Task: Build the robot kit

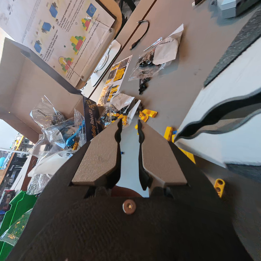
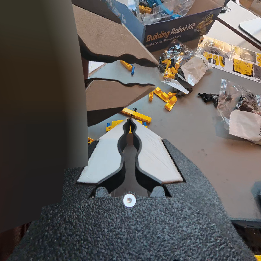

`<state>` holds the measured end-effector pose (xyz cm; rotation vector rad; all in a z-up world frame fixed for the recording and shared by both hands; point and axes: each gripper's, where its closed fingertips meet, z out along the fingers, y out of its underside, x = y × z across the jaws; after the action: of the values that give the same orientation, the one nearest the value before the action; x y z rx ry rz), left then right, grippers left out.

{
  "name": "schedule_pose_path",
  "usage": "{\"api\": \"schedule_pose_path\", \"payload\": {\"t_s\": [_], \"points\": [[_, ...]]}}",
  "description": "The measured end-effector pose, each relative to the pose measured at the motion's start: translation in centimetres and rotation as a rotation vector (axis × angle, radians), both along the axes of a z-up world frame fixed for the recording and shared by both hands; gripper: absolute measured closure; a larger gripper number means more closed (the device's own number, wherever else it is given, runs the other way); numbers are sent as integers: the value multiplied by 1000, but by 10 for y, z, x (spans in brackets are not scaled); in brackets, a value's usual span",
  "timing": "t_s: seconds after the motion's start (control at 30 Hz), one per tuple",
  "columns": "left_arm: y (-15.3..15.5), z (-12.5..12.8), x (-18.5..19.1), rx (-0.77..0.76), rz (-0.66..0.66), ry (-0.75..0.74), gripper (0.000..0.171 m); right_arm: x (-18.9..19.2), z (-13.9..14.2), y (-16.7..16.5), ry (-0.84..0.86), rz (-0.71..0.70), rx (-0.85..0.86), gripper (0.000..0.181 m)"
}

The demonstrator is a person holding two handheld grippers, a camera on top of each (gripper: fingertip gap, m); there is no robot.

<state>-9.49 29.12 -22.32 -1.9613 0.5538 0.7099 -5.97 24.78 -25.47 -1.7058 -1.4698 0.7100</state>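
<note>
- Right gripper [image 2: 129,119]: tips pinched together over a yellow piece [image 2: 113,125] with blue pins; whether they grip it I cannot tell.
- Just beyond lies a yellow beam [image 2: 139,115] with a black pin.
- Left gripper [image 1: 128,122]: jaws narrowly apart, empty, above the grey table [image 1: 176,91].
- Farther off: loose yellow parts [image 1: 148,114], torn bags [image 1: 121,108], a dark box [image 2: 176,29].

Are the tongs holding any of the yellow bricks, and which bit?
The left tongs are open and empty. The right tongs are shut, tips down at a yellow piece with blue pins; a grip cannot be told.
</note>
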Motion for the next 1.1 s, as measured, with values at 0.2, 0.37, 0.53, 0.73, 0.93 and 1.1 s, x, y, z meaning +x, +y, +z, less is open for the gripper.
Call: {"api": "schedule_pose_path", "payload": {"t_s": [0.2, 0.37, 0.53, 0.73, 0.93, 1.1], "points": [[0, 0, -3, -29, 26, -121, 152, 0, -9, -2, -26, 12, -27, 181], [-5, -2, 7, -44, -3, -97, 152, 0, -2, -1, -1, 4, -16, 181], [-3, -13, -8, -77, 46, -131, 135, 1, 9, 1, 53, 8, -3, 169], [-13, -19, -27, -128, 63, -243, 87, 10, 35, 20, 146, -32, 41, 128], [-46, -33, -18, -315, -22, -557, 78, 29, 40, 29, 142, 7, -115, 116], [-41, -26, -37, -188, 100, -288, 84, 21, 18, 10, 26, 90, -26, 119]]}}
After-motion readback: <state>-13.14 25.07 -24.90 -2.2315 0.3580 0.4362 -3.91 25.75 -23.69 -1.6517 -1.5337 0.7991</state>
